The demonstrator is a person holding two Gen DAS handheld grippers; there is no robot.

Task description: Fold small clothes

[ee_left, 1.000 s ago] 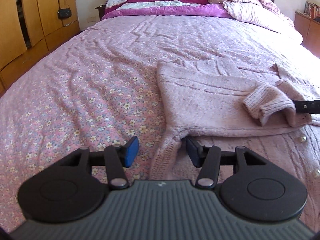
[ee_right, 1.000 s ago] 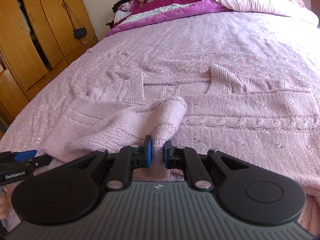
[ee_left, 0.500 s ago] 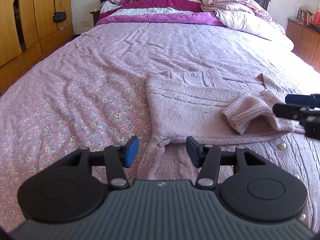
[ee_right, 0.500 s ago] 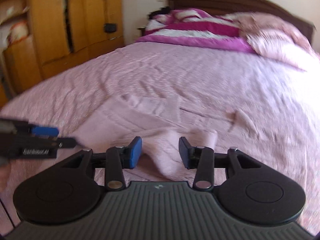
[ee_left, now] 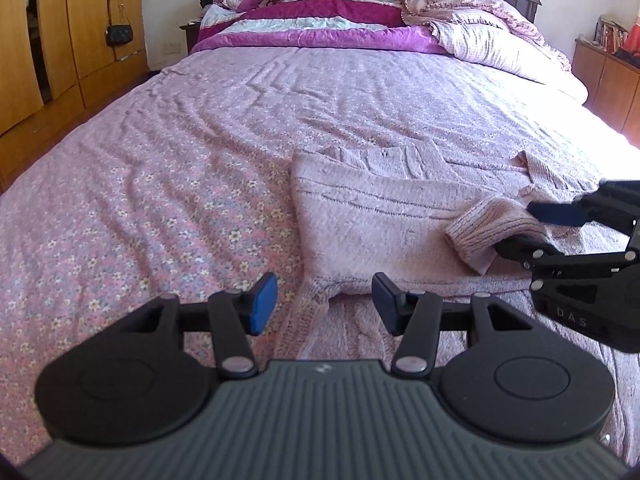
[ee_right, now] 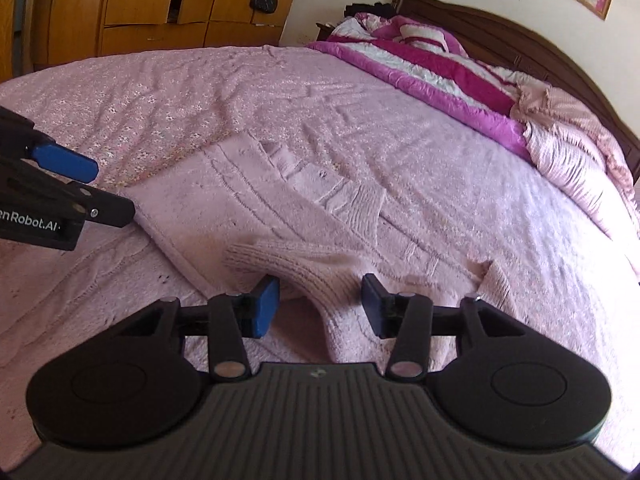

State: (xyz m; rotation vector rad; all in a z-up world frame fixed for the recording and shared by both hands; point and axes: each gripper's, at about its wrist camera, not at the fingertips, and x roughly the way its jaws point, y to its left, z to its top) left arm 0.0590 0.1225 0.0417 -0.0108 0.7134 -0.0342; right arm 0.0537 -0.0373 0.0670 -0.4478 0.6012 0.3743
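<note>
While both of my grippers sit low over the bed, neither one has hold of anything. My left gripper [ee_left: 325,302] is spread wide, blue pads apart, hovering over the near edge of the pink cardigan [ee_left: 372,216] where a ribbed band runs toward me. My right gripper [ee_right: 320,300] is also wide open, and the folded-over sleeve [ee_right: 304,268] lies between its fingers without either pad touching it, as far as I can see.

The cardigan is a soft, fuzzy knit with faint cable lines and a chunky ribbed cuff [ee_left: 486,232] on that sleeve. It lies flat on the bedspread [ee_left: 180,184], its long axis running across the bed, side to side. The sleeve is laid over the body of the cardigan, cuff end pointing toward my left gripper. One side panel is folded in, with a straight, clean edge.

The bedspread under the cardigan is a thin pink floral cloth, rumpled in long creases. Beyond the cardigan, at the head of the bed, there's a glossy magenta and white quilt [ee_left: 320,20] bunched up.
</note>
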